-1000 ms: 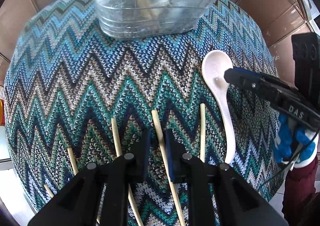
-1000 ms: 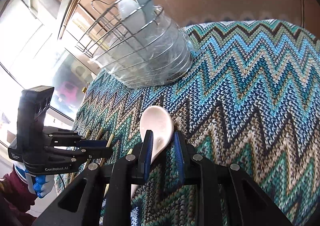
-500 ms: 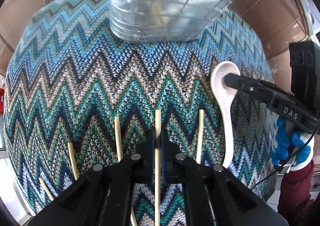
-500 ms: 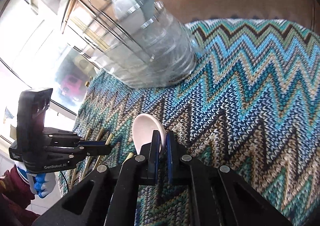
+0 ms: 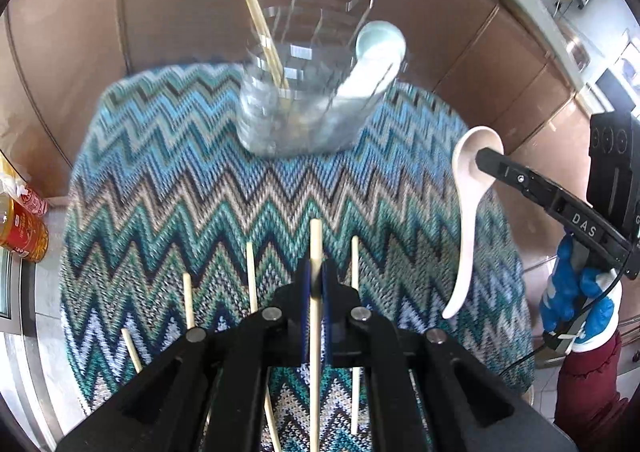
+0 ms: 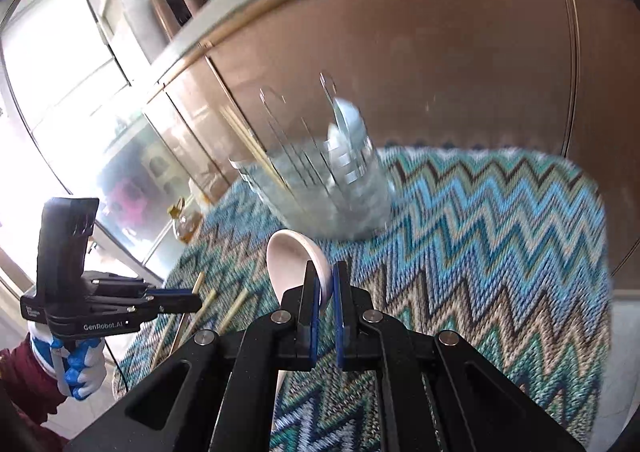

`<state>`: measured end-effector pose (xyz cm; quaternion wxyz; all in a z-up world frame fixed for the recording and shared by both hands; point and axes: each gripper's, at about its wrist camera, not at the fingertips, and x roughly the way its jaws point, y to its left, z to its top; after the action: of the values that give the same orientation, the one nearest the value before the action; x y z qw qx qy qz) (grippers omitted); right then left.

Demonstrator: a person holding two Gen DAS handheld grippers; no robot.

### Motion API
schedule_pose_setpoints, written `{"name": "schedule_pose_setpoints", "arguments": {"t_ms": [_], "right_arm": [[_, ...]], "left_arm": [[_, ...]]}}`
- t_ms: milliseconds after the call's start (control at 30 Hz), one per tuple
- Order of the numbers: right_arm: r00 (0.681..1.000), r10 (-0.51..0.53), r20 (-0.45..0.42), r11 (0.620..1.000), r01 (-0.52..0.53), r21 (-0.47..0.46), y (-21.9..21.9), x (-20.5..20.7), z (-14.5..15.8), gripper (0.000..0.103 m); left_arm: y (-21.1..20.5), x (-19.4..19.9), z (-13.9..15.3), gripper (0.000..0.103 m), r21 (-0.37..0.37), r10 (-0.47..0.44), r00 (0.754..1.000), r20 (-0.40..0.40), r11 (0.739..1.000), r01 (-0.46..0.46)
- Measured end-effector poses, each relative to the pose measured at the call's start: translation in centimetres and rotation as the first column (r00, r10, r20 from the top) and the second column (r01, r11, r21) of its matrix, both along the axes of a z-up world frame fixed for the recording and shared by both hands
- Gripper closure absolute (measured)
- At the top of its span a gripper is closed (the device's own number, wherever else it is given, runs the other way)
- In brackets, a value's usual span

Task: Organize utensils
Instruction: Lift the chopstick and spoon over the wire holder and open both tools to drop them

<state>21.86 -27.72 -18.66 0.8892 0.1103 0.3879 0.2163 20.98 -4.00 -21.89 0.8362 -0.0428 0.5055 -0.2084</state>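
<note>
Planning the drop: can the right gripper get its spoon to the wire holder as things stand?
Probably yes. The right gripper is shut on the white spoon, and only bare zigzag cloth lies between it and the wire holder, whose top looks open.

Zigzag cloth (image 5: 192, 187); oil bottle (image 5: 20, 232); brown cabinets (image 6: 440, 63).

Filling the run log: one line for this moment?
left gripper: shut on chopstick | right gripper: shut on white spoon | both off cloth
</note>
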Motion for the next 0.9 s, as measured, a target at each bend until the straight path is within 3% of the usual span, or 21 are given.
{"name": "schedule_pose_setpoints", "arguments": {"t_ms": [133,267,367,433,467,567,733,800,900], "right_arm": [[0.99,-0.042,0.137,0.999,0.044,-0.009,0.9,0.2,4.4,0.097],[0.949,-0.111,0.294,0.993,0.119,-0.009,2.0,1.3,8.4,0.097],[0.904,-0.167,0.394,0.983,0.184,-0.006,2.8,2.6,9.8,0.097],[0.871,-0.2,0.448,0.974,0.226,-0.005,3.8,3.7,10.3,0.097],[0.856,-0.216,0.47,0.969,0.247,-0.004,4.1,4.3,10.4,0.097],[0.822,-0.242,0.515,0.956,0.291,-0.015,5.0,6.1,9.6,0.097],[0.804,-0.262,0.533,0.941,0.336,-0.045,6.0,8.6,6.5,0.096],[0.807,-0.269,0.525,0.936,0.347,-0.053,5.8,9.3,4.9,0.096],[0.812,-0.279,0.512,0.933,0.356,-0.056,5.5,9.3,2.8,0.096]], "left_arm": [[1.4,-0.1,4.7,0.098,-0.069,0.055,0.986,0.157,0.997,-0.045],[1.9,1.9,10.0,0.098,-0.166,0.147,0.937,0.316,0.981,-0.098],[1.8,3.7,13.1,0.098,-0.241,0.245,0.874,0.42,0.958,-0.153],[1.2,5.0,14.6,0.098,-0.263,0.32,0.794,0.516,0.942,-0.209],[1.0,5.5,15.0,0.098,-0.28,0.345,0.767,0.541,0.934,-0.223],[0.4,7.8,15.0,0.098,-0.32,0.415,0.69,0.593,0.908,-0.27],[-1.1,10.7,12.9,0.098,-0.328,0.464,0.6,0.652,0.886,-0.328],[-1.4,11.5,11.4,0.098,-0.313,0.469,0.573,0.672,0.881,-0.355],[-1.7,12.1,9.3,0.098,-0.302,0.479,0.561,0.675,0.873,-0.382]]}}
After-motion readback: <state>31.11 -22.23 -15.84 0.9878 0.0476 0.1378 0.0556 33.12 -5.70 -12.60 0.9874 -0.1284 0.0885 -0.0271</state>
